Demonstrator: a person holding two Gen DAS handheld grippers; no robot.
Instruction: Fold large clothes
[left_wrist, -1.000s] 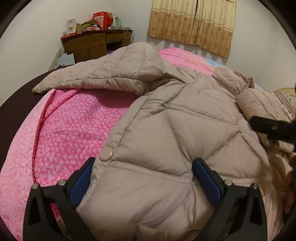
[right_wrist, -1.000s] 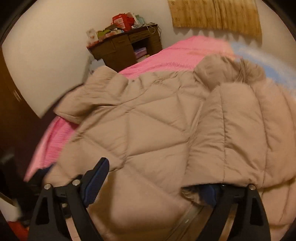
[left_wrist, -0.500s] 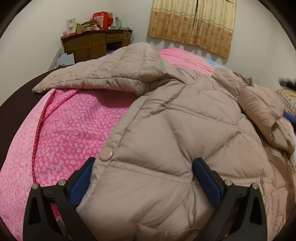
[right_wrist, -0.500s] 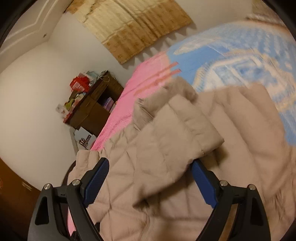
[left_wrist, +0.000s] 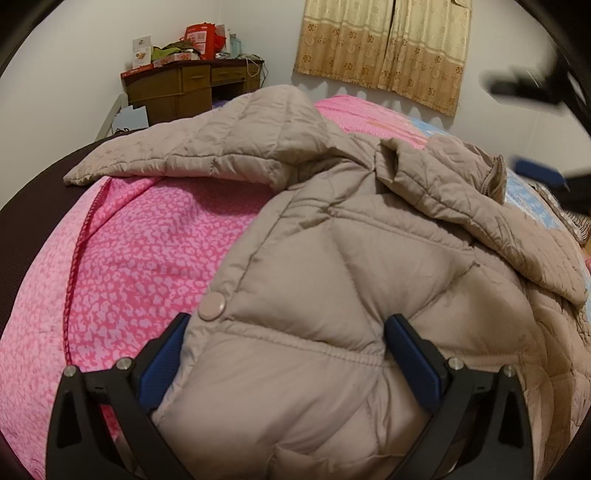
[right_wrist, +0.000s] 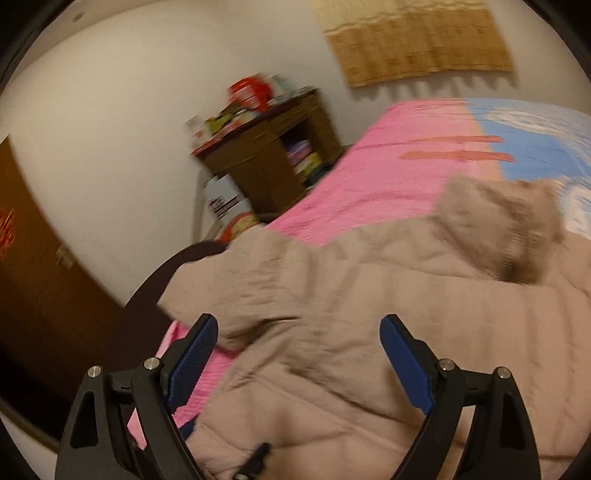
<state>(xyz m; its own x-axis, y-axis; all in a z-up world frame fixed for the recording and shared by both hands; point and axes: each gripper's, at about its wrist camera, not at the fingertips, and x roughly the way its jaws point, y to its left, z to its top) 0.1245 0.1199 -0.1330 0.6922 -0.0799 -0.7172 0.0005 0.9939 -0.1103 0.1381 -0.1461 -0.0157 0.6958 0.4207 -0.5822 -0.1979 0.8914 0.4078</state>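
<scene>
A beige quilted jacket (left_wrist: 332, 266) lies spread on the pink bed cover (left_wrist: 140, 258). One sleeve (left_wrist: 184, 158) stretches out to the left. The other sleeve (left_wrist: 480, 210) lies folded over the jacket's body on the right. My left gripper (left_wrist: 284, 332) stands open low over the hem, and the puffy fabric bulges up between its fingers. My right gripper (right_wrist: 297, 325) is open and empty, up in the air above the jacket (right_wrist: 388, 314) and its furry hood (right_wrist: 509, 229). In the left wrist view the right gripper (left_wrist: 506, 125) shows blurred at the upper right.
A wooden desk (left_wrist: 184, 85) piled with boxes stands against the far wall, and a curtain (left_wrist: 388, 48) hangs to its right. The bed's far half is blue (right_wrist: 535, 140). A brown door (right_wrist: 37, 288) is on the left. The bed's dark edge (left_wrist: 37, 192) curves along the left.
The right gripper carried the right sleeve over the jacket's body, let it go and rose clear. The sleeve now lies folded there. The left gripper has not moved.
</scene>
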